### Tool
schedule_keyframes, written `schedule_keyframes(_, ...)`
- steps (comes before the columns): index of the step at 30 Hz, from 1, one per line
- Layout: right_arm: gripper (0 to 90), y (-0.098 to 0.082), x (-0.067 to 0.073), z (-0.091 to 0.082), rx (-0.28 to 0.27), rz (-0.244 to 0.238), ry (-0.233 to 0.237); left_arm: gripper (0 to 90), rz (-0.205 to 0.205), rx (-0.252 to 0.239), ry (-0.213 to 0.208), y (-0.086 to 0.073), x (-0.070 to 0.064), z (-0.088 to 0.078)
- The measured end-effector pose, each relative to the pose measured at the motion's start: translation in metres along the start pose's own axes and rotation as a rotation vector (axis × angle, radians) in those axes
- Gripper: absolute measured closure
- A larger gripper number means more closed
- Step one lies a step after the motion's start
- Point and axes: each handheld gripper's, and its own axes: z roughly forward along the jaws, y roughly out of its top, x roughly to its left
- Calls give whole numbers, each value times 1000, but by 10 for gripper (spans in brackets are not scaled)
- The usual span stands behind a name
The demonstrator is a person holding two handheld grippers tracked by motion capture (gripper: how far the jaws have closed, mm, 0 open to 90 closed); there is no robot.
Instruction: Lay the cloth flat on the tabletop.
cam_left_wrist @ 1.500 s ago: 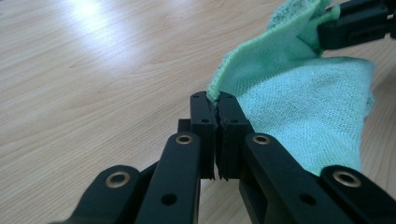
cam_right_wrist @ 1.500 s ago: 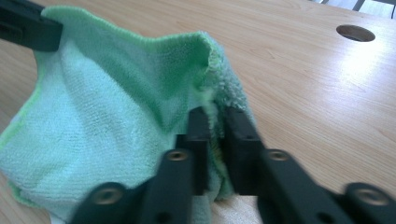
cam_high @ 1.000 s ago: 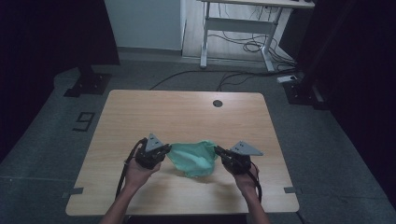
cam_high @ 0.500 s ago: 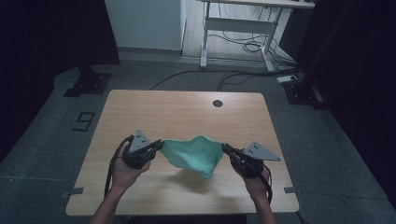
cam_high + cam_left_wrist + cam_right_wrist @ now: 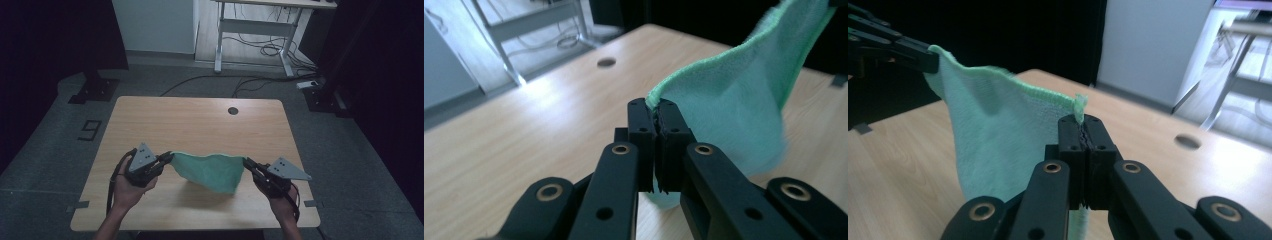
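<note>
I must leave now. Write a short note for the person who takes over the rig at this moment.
Left gripper: shut on one corner of the green cloth.
Right gripper: shut on the opposite corner.
Cloth: stretched between both grippers above the wooden table, its middle hanging down.
Done: cloth gripped at two corners and raised.
Left: probably spread it out or fold it on the table; keep both grips firm.

A mint-green cloth (image 5: 212, 170) hangs over a pale wood-grain table (image 5: 200, 120).
</note>
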Motion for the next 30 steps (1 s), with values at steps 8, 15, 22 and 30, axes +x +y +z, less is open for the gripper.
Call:
schedule_keyframes(8, 881, 24, -10, 15, 12, -20, -20, 868, -15, 38, 19, 10, 13, 21)
schedule_keyframes(15, 881, -12, -30, 53, 88, 46, -13, 864, -79, 124, 5, -22, 29, 55)
schedule_keyframes(22, 879, -29, -41, 71, 128, 71, -39, 861, -95, 141, 8, -24, 35, 66)
schedule_keyframes(30, 877, -44, -53, 84, 172, 91, -70, 855, -118, 204, -20, -34, 41, 88)
